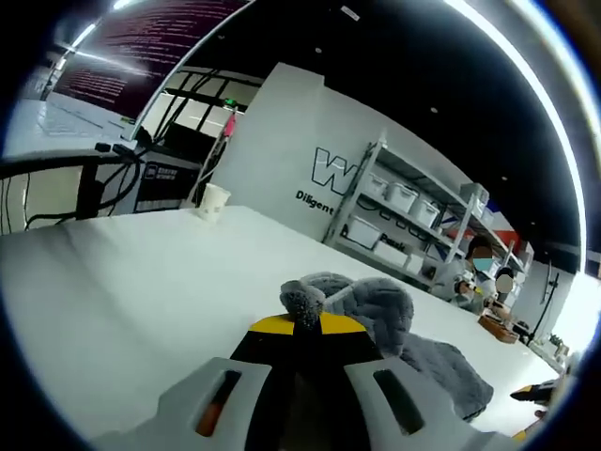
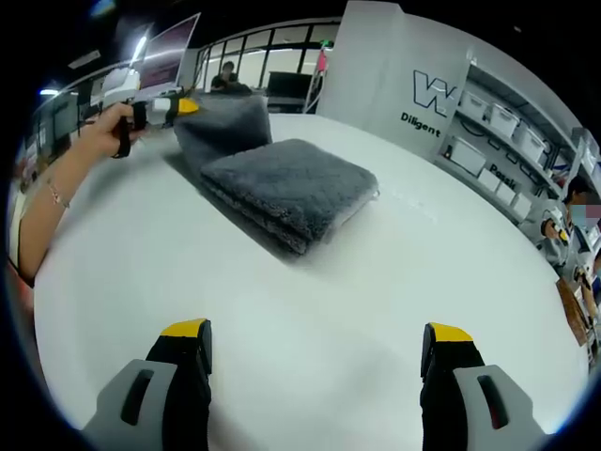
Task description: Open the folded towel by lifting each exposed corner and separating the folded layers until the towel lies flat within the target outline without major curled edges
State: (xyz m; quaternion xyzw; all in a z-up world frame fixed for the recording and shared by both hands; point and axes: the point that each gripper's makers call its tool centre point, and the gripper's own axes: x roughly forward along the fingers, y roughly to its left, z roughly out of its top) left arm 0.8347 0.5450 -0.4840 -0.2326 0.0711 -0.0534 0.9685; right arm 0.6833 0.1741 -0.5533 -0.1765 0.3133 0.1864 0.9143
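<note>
Right gripper (image 2: 315, 352) nearest: jaws spread wide over bare white table (image 2: 376, 282), holding nothing, well short of the towel; likely waiting its turn.

Beyond it, grey towel (image 2: 286, 188) lies on the table, mostly folded in a thick stack. Far layer lifted off the stack.

Left gripper (image 2: 180, 106), held in a hand (image 2: 108, 132), pinches that raised corner. In the left gripper view its jaws are closed on a tuft of grey pile (image 1: 302, 303), the towel's bulk trailing behind; grip looks firm enough to peel the layer away.

No target outline visible. Shelves (image 2: 512, 127) stand far back.
</note>
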